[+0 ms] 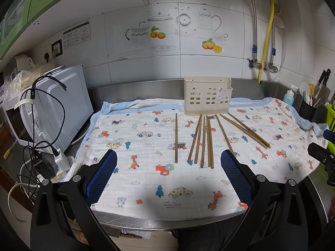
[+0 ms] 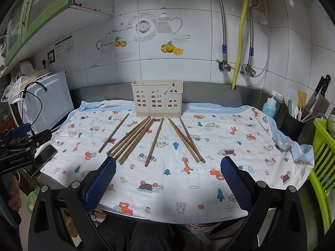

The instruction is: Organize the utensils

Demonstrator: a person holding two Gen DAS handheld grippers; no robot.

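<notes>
Left wrist view shows you nothing sorted yet: both claws, left claw (image 1: 168,179) and right claw (image 2: 168,179), gape empty, chopsticks (image 1: 202,141) lying loose mid-worktop before the empty holder (image 1: 207,96) at its back edge.

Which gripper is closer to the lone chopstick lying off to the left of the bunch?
Left. The left gripper sits almost straight in front of the lone chopstick, jaws open. The right gripper is off to its right, nearer the crossed pair, jaws open too.
</notes>
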